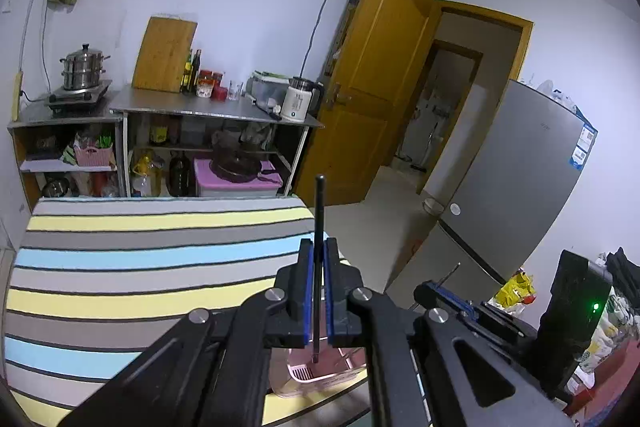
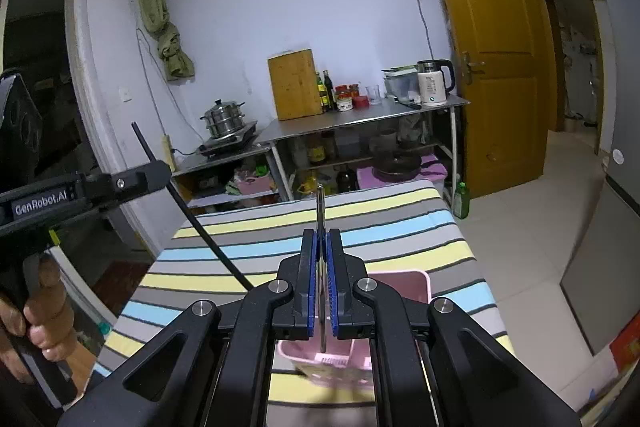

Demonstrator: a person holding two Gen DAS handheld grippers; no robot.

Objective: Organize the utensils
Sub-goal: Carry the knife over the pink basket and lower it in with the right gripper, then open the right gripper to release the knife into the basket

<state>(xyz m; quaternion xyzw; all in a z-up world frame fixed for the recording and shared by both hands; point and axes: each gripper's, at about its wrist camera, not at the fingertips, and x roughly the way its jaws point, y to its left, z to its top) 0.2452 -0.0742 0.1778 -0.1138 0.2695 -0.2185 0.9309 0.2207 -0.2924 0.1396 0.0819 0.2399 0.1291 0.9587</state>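
The left gripper (image 1: 319, 259) is clamped on a black chopstick (image 1: 319, 211), whose long axis runs along the fingers: the upper end sticks out toward 12 o'clock past the fingertips, the lower end hangs toward 6 o'clock between the pads. Directly below that lower tip, at 6 o'clock from the gripper, sits the pink utensil basket (image 1: 320, 375) on the striped tabletop (image 1: 120, 267), its open mouth facing up; the tip appears just over or just inside the rim, I cannot tell which. The right gripper (image 2: 321, 251) is likewise closed on a thin metal utensil (image 2: 320, 207), held edge-on, its axis also 12 to 6, with the lower end pointing down at the same pink basket (image 2: 400, 281) beneath it. In the right wrist view the left gripper stands off at 9 o'clock with its chopstick slanting. Both grippers seem about equally near the basket; my judgement is that a straight downward release suits either.
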